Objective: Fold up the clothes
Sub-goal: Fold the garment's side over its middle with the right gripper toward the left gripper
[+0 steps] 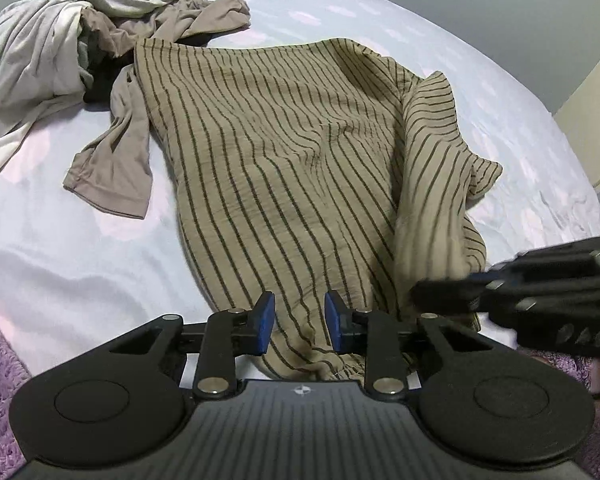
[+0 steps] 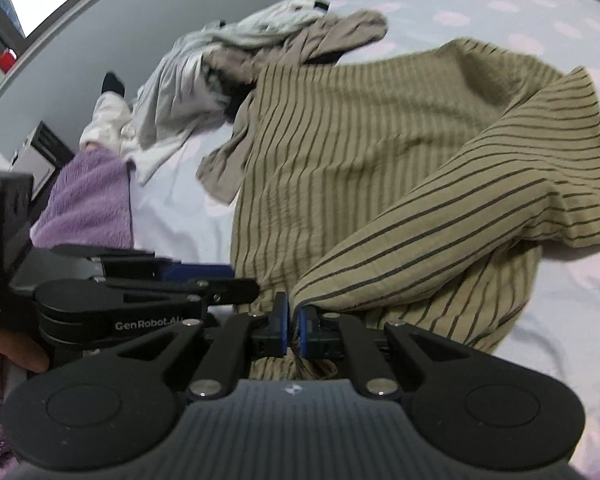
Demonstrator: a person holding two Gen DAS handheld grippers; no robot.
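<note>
Right tool (image 2: 293, 330) pinches striped shirt (image 2: 364, 152) edge; left tool (image 1: 299, 322) open.

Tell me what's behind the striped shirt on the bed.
Behind the striped shirt lies a heap of clothes: a taupe garment partly tucked under the shirt's edge, and a white one. Something dark sits beneath the heap, mostly covered.

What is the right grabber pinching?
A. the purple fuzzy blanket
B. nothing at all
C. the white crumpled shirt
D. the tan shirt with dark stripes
D: in the right wrist view the right gripper has its blue pads closed on a fold of the tan cloth shirt with thin dark stripes, which lifts up from the pads.
</note>
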